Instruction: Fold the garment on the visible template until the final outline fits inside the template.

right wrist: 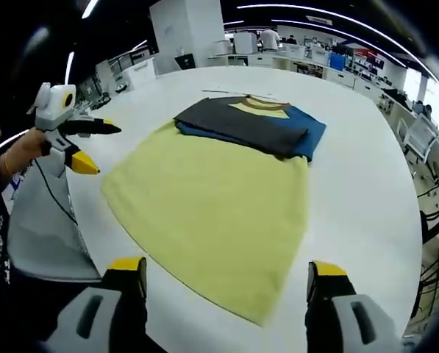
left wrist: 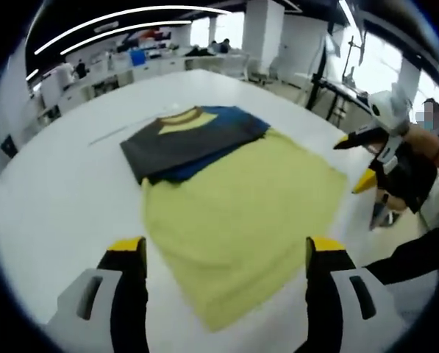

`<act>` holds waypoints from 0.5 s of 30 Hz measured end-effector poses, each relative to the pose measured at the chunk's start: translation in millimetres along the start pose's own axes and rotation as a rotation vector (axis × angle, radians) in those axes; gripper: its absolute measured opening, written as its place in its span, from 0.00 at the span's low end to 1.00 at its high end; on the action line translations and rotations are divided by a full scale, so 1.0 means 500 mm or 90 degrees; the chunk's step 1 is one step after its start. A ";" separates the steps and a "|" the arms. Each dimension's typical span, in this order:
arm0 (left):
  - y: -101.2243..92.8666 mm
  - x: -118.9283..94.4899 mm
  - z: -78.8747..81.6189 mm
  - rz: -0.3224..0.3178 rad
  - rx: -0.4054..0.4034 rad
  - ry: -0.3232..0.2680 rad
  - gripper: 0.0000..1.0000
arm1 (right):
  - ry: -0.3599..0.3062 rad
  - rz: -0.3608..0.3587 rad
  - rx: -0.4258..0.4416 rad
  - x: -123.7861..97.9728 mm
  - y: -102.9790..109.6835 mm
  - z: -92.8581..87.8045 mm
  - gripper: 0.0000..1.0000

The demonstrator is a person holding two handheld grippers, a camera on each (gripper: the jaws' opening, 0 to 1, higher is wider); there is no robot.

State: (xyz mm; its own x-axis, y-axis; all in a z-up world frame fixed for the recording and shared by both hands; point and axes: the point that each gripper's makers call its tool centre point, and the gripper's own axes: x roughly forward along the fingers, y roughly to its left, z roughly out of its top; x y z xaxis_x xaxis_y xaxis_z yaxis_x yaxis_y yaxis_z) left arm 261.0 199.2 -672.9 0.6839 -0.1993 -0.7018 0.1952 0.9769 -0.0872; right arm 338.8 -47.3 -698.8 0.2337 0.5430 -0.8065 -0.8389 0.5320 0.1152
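**A:** What lies on the worktop?

**B:** A pale yellow cotton T-shirt (left wrist: pixel 237 220) with dark blue and charcoal sleeves is spread on a wide white worktop (left wrist: pixel 65 198). Its sleeves are folded inward across the chest, forming a dark band just below the yellow collar. The long yellow body reaches toward the cameras, flat and not yet folded up. The same shirt (right wrist: pixel 212 198) shows in the right gripper view, hem nearest, collar farthest.

**A:** And the template?

**B:** I cannot make out a clear outline; only a faint line on the worktop beyond the collar.

**A:** Where are the grippers?

**B:** The left gripper (left wrist: pixel 226 254) hovers over the hem, its yellow-tipped black fingers apart and holding nothing. The right gripper (right wrist: pixel 226 276) does likewise. Each also appears in the other's view, held beside the shirt's edge: the right gripper (left wrist: pixel 360 160) in the left gripper view, the left gripper (right wrist: pixel 94 144) in the right gripper view, fingers spread.

**A:** Why there?

**B:** Probably so each can take a hem corner and fold the body up toward the collar.
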 end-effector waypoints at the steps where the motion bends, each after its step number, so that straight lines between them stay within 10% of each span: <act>1: 0.000 -0.001 -0.006 0.001 -0.007 0.000 0.83 | -0.001 -0.001 0.001 0.000 -0.001 0.000 0.88; 15: 0.016 -0.013 -0.101 0.047 -0.068 0.023 0.68 | 0.021 -0.028 0.040 0.016 -0.023 -0.044 0.71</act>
State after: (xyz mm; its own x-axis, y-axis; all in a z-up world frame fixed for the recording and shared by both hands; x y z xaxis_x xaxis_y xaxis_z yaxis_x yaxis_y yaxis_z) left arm 222.8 212.3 -704.8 0.6673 -0.1249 -0.7342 0.0679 0.9919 -0.1070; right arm 339.5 -63.4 -719.6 0.2530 0.4974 -0.8298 -0.7956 0.5950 0.1141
